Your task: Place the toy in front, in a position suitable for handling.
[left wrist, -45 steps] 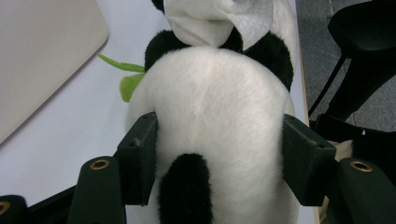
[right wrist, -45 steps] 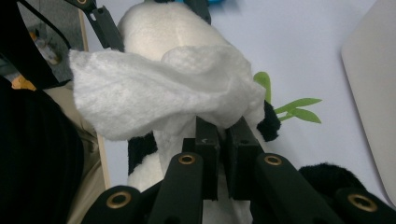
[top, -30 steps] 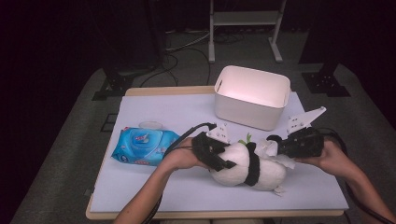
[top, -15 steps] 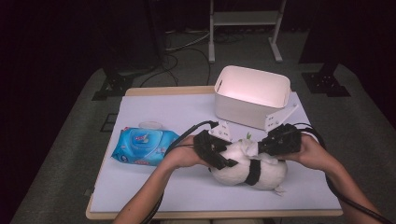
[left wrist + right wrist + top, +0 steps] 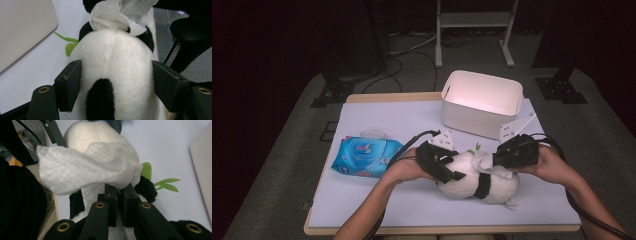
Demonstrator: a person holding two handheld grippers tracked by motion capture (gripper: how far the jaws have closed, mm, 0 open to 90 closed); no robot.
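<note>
A black-and-white panda plush (image 5: 472, 177) lies on the table near its front edge. My left gripper (image 5: 451, 172) grips it from the left. In the left gripper view both pads (image 5: 68, 85) touch the panda's white body (image 5: 115, 60). These jaws have just been opening a little, with the plush still between them. My right gripper (image 5: 498, 162) comes in from the right, shut on a crumpled white wipe (image 5: 484, 159). In the right gripper view the wipe (image 5: 85, 170) drapes over the panda (image 5: 92, 135) just past the closed jaws of the right gripper (image 5: 119, 192). A green leaf (image 5: 167, 183) sticks out beside the plush.
A white bin (image 5: 482, 102) stands behind the panda, close to the right hand. A blue pack of wipes (image 5: 364, 156) lies at the left on the pale table cover (image 5: 377, 120). A metal stand (image 5: 472, 20) and cables sit on the floor beyond.
My right gripper has moved left with the wipe, from beside the panda onto its upper side. The left hand and the plush have stayed put.
</note>
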